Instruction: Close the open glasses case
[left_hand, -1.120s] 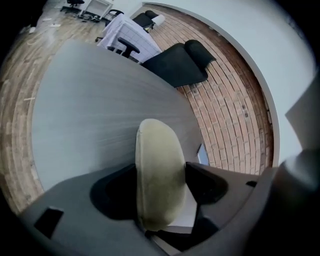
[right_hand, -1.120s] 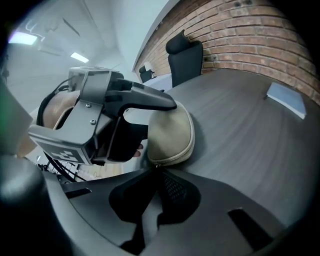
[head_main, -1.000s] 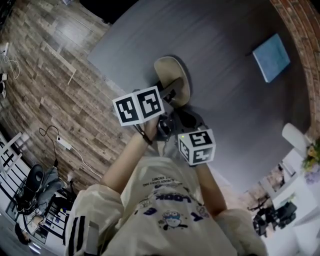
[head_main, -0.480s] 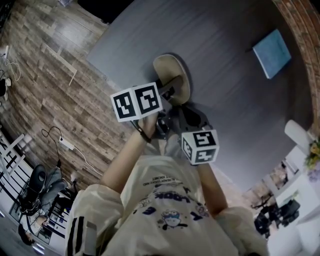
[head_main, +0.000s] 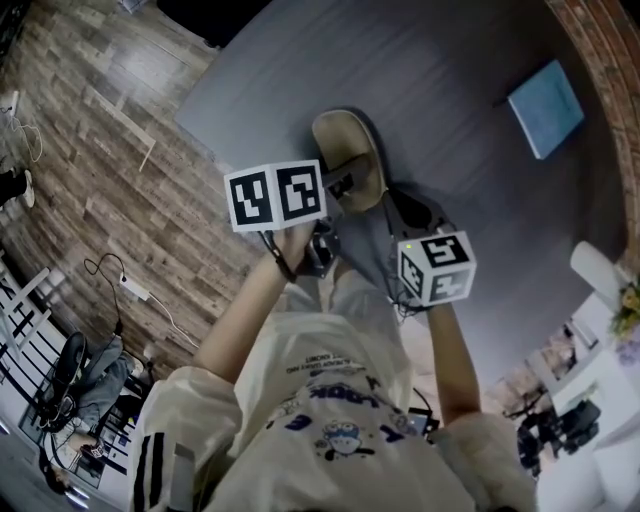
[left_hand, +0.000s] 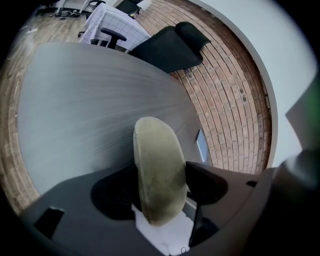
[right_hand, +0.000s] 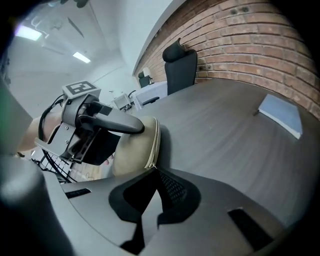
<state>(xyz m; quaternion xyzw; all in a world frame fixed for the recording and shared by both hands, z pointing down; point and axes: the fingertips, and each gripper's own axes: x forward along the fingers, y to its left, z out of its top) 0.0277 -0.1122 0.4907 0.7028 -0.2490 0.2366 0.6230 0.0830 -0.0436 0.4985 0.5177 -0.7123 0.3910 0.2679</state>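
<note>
Left gripper view: left gripper (left_hand: 157, 176) clamps glasses case (left_hand: 152, 147), which lies on worktop (left_hand: 75, 100) between its jaws. Right gripper (right_hand: 150, 172) pinched shut on zipper pull (right_hand: 148, 166). Zipping step, by look of it; next needs steady pull along seam.

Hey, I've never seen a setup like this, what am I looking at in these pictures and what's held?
A person holds a two-jawed hand-held gripper in each hand; the patterned cubes belong to them. One picture comes from a camera on the person's head; the other two ride on each tool. On the grey table are a beige glasses case and a blue pad. The left hand-held gripper clamps the case; the right hand-held gripper is shut, apparently on its zip pull.
</note>
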